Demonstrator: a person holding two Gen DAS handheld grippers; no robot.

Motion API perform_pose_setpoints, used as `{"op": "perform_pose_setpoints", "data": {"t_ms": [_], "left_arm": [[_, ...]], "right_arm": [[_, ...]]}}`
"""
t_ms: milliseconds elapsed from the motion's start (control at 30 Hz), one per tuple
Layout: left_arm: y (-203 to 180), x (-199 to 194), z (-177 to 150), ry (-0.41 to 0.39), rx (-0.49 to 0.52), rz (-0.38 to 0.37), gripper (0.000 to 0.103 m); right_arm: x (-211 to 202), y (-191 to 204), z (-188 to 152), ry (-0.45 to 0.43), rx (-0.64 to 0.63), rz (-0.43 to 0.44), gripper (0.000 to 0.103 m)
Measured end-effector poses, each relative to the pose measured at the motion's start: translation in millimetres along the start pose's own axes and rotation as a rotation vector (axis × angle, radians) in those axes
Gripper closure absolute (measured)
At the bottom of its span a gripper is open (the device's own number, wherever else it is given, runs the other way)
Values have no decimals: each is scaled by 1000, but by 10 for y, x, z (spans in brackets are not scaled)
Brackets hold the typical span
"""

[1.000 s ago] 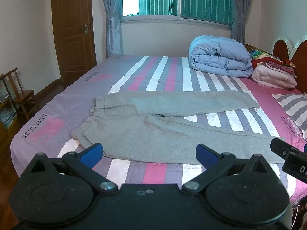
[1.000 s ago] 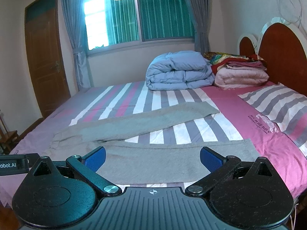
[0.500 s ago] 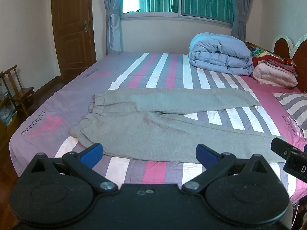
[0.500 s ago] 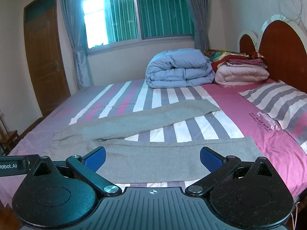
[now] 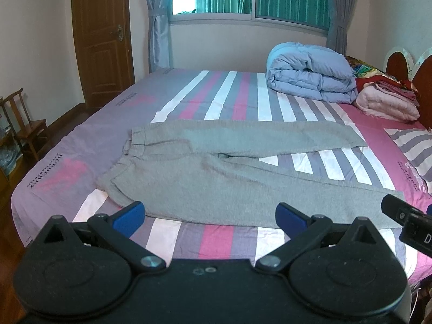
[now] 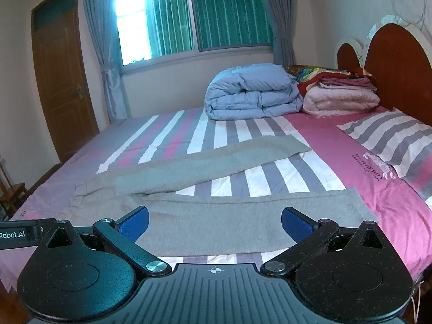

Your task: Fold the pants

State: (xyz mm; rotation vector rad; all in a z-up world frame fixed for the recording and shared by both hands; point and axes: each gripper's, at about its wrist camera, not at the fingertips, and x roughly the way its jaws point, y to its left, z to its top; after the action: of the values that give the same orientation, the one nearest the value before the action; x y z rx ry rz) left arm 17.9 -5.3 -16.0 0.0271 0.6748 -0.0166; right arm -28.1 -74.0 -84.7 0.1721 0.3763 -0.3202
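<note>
Grey pants (image 5: pixel 216 178) lying flat on striped bed (image 5: pixel 229 97), legs splayed, ready for folding. Left gripper (image 5: pixel 210 214) and right gripper (image 6: pixel 215 220) hovering at near edge, fingers spread wide, gripping nothing.

**Soft cloth, matt plastic**

The pants (image 5: pixel 216 178) look like soft, matt grey knit, kinda fleecy. The bed (image 5: pixel 221 100) sheet is smooth striped cloth. Both the left gripper (image 5: pixel 210 214) and the right gripper (image 6: pixel 214 220) are dusty matt black plastic with shiny metal pivots. Door (image 5: pixel 102 40) is glossy wood.
</note>
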Motion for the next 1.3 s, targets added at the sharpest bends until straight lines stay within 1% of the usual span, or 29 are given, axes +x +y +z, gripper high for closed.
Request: {"op": "perform_pose_setpoints", "data": {"t_ms": [333,733,933,1167,1233,1300], "left_arm": [[-6,93,7,23,1,6,6],[71,374,74,53,-8,10,6],[214,688,214,83,-1,34,6],[497,1222,468,142,-5,29,6],[554,1368,533,145,7,43,6],[609,1542,609,159,42,62,6]], "right_arm": [[62,-10,-2,17,1,-2,0],[290,42,23,62,-18,7,0],[523,70,79,83,-57,26,0],[987,109,212,118,-119,118,0],[1142,135,263,126,-146,136,0],[1279,170,311,126,-177,144,0]]}}
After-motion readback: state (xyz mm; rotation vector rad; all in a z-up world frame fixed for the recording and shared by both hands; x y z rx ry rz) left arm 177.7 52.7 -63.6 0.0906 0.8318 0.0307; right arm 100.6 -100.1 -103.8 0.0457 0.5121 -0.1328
